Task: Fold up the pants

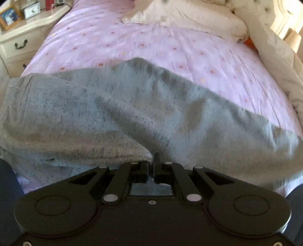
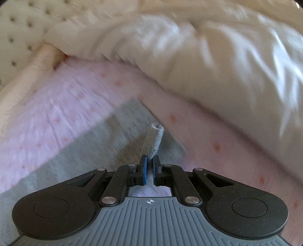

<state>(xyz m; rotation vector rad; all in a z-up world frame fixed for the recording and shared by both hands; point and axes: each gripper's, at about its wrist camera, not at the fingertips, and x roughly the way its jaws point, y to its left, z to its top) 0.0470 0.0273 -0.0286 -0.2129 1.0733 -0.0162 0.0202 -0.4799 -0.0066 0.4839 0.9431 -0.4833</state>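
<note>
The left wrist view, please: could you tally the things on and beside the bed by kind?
Pants: 1
Pillows: 1
Duvets: 1
Nightstands: 1
Clocks: 1
Picture frames: 1
Grippers (left gripper): 1
Total: 7

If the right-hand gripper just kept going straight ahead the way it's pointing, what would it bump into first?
The right gripper already pinches a fold of the grey pants, so that cloth comes first. Past it lies the pink bedsheet, then probably the white duvet, though blur makes the depth uncertain.
</note>
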